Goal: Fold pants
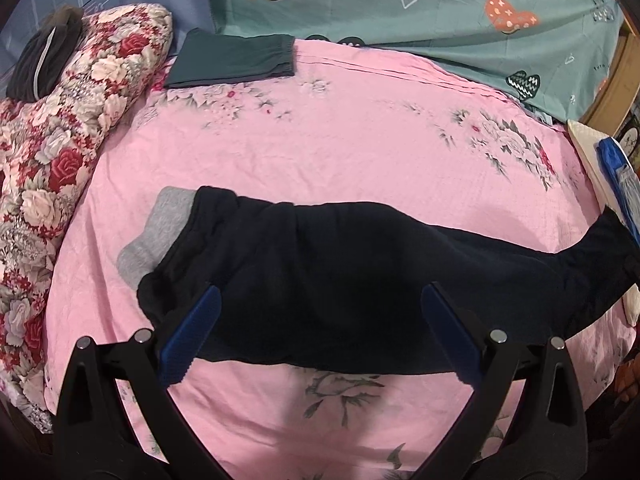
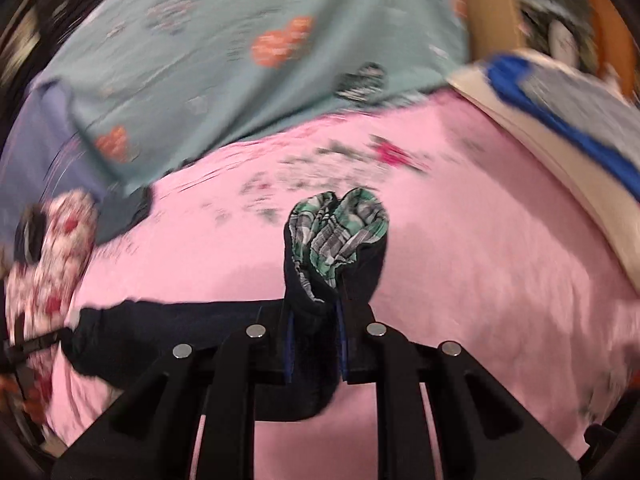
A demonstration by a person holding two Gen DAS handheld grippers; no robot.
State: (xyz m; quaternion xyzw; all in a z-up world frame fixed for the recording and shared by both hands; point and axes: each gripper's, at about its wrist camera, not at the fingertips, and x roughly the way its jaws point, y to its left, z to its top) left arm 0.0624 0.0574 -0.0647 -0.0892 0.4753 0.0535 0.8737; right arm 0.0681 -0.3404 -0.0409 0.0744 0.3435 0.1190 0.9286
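the dark navy pants (image 1: pixel 320 276) are lying stretched left to right across the pink floral bedsheet (image 1: pixel 320 144), waistband with its grey lining (image 1: pixel 160 228) toward the left, legs trailing off to the right. the left gripper (image 1: pixel 320 300) is hovering over the seat of the pants with its jaws spread wide, holding nothing. the right gripper (image 2: pixel 316 312) is clamping tight on a leg cuff (image 2: pixel 340 236), whose green plaid lining is poking up beyond the fingers; that view is blurry. to me the folding looks barely begun: the garment is laid out long and no crosswise fold shows yet. a folded teal garment (image 1: pixel 236 60) is sitting at the far left by the rose-print quilt (image 1: pixel 60 140).
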